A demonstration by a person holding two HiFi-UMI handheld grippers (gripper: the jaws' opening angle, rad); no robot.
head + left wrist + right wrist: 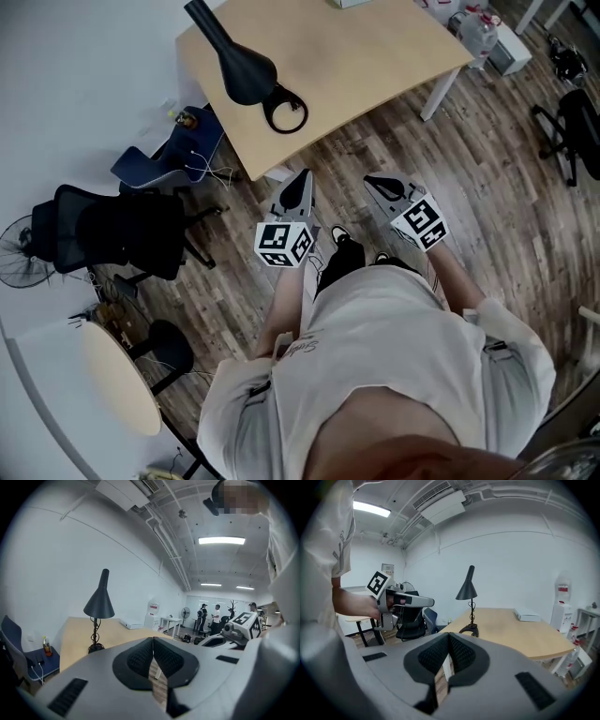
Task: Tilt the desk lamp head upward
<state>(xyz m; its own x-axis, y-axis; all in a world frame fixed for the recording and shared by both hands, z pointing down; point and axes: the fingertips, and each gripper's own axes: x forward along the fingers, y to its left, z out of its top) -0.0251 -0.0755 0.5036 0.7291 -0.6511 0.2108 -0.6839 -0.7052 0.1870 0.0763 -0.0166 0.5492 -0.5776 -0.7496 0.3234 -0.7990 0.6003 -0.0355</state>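
A black desk lamp with a cone head (228, 54) and a ring base (286, 112) stands near the left front corner of a wooden desk (375, 56). In the left gripper view the lamp (99, 603) is upright, its cone pointing down over a twisted stem. It stands ahead and to the right in the right gripper view, cone (467, 590) above base (469, 630). My left gripper (304, 175) and right gripper (371, 180) hover over the floor short of the desk edge. Both are shut, and neither holds anything or touches the lamp.
A black office chair (122, 230) and a blue chair (178, 150) stand left of the desk. A round table (117, 375) is at lower left, with a fan (17, 253) beside it. A white box (527, 616) lies on the desk. People (211, 616) stand far off.
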